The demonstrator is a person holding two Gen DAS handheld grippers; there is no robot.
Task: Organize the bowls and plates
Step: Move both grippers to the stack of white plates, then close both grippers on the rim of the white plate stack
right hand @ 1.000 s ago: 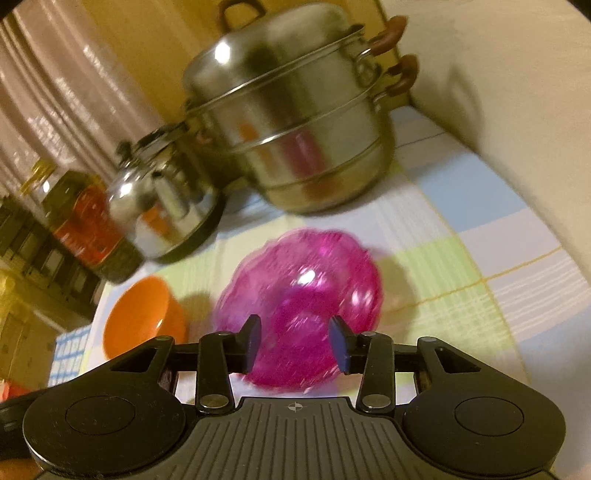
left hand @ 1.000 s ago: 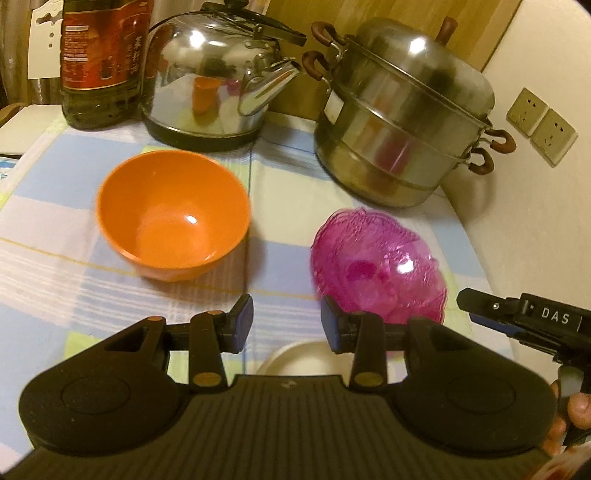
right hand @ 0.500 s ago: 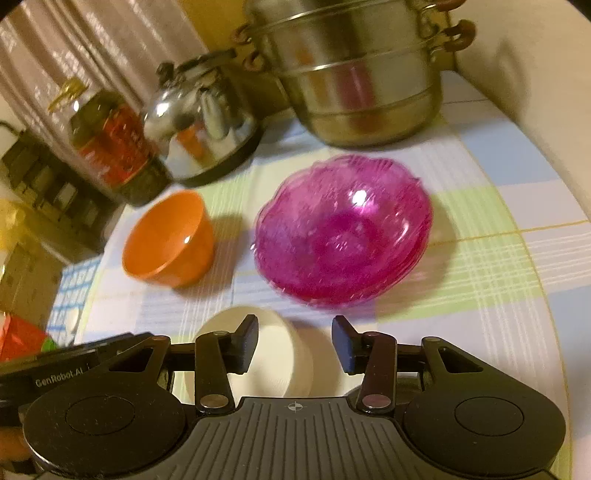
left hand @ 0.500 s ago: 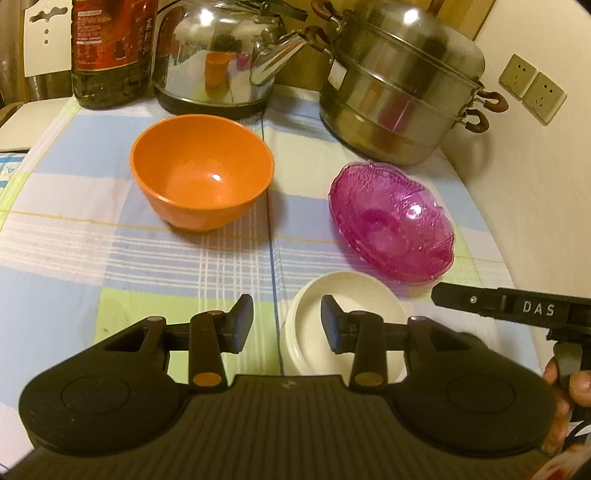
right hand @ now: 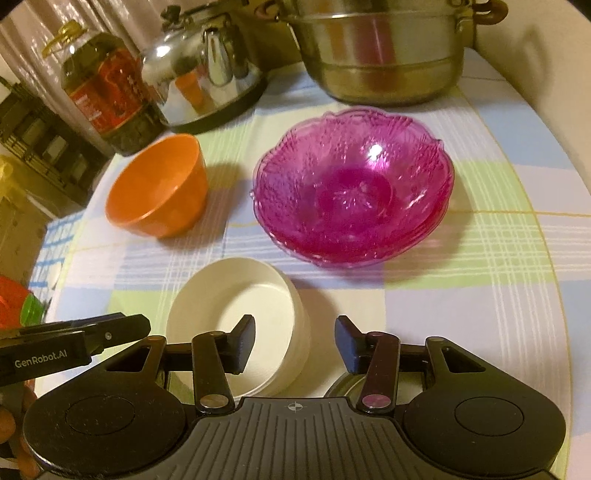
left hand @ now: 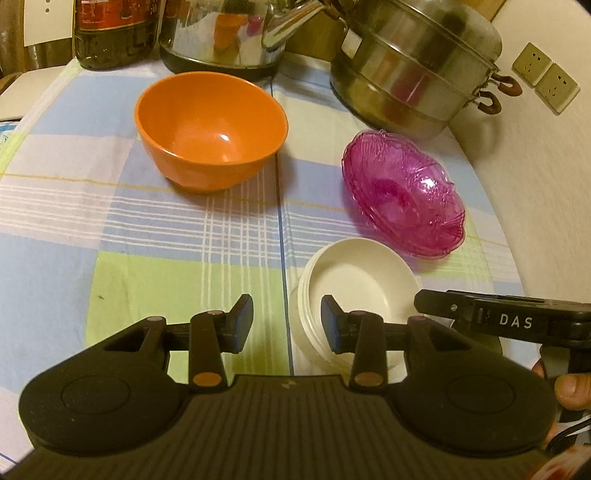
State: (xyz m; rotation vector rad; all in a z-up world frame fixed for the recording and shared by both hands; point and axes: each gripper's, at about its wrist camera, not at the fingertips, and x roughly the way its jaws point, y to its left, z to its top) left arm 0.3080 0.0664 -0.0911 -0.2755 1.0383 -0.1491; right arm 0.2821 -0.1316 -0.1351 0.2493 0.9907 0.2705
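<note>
A stack of pink glass bowls [left hand: 404, 192] [right hand: 351, 184] sits on the checked tablecloth at right. An orange bowl [left hand: 210, 127] [right hand: 159, 192] stands to its left. A stack of white plates [left hand: 351, 291] [right hand: 236, 317] lies nearest me. My left gripper [left hand: 286, 326] is open and empty, just above the near left rim of the white plates. My right gripper [right hand: 293, 345] is open and empty, above the plates' right edge; its side shows in the left wrist view [left hand: 498, 319].
A steel steamer pot [left hand: 417, 62] [right hand: 376, 48], a kettle [left hand: 225, 33] [right hand: 203, 81] and an oil bottle [left hand: 114, 29] [right hand: 107, 96] stand along the back. A wall with sockets [left hand: 546, 81] is at right. A metal rim [right hand: 343, 387] shows under my right gripper.
Both grippers have pulled back and risen away from the pink bowls, which now rest on the cloth. The white plates have come into view beneath the fingers.
</note>
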